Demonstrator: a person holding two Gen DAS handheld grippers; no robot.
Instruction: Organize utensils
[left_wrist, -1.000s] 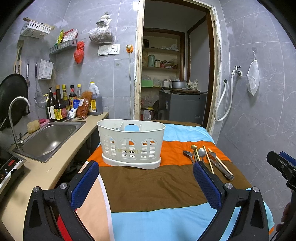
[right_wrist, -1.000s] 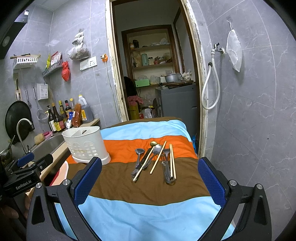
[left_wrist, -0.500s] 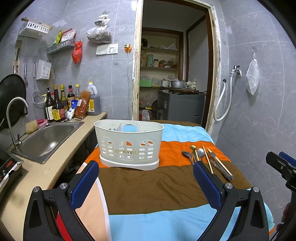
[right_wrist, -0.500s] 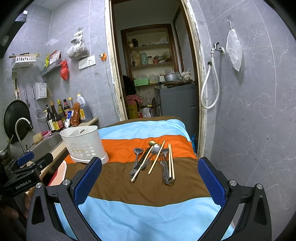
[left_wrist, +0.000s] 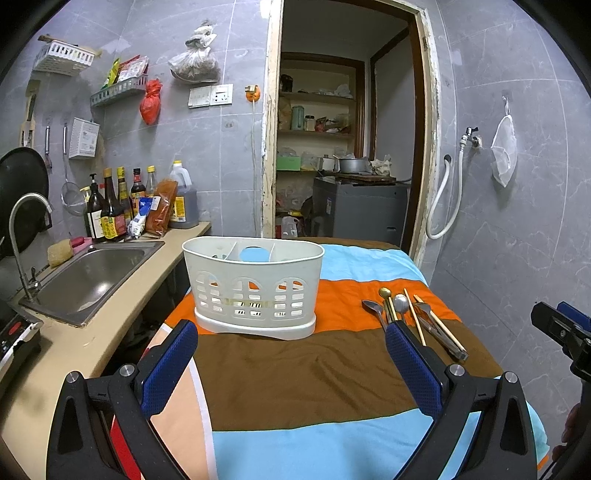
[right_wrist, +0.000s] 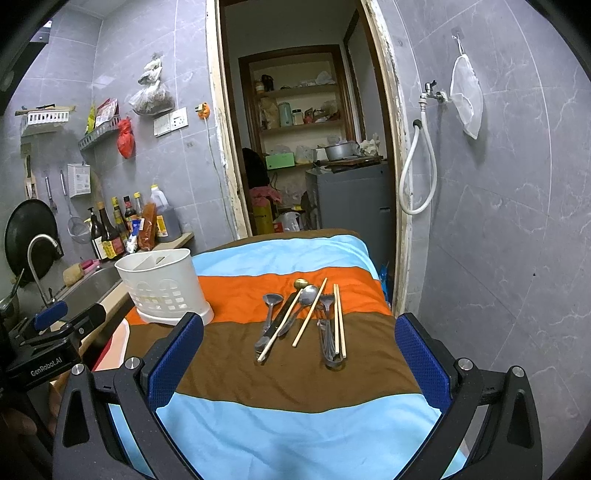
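A white slotted utensil caddy (left_wrist: 254, 286) stands on the orange stripe of the striped cloth (left_wrist: 314, 373); it also shows in the right wrist view (right_wrist: 164, 286). A pile of utensils (right_wrist: 304, 317), with spoons, a fork and wooden chopsticks, lies to its right on the cloth, also in the left wrist view (left_wrist: 413, 317). My left gripper (left_wrist: 291, 354) is open and empty, in front of the caddy. My right gripper (right_wrist: 299, 354) is open and empty, a little short of the utensil pile.
A counter with a steel sink (left_wrist: 88, 277), tap and several sauce bottles (left_wrist: 114, 210) runs along the left. An open doorway (left_wrist: 343, 147) with shelves lies behind the table. A tiled wall with a hose (right_wrist: 417, 173) is close on the right.
Both grippers have drifted slightly; the caddy and utensils sit a little lower and left in the views. Nothing was grasped or moved.
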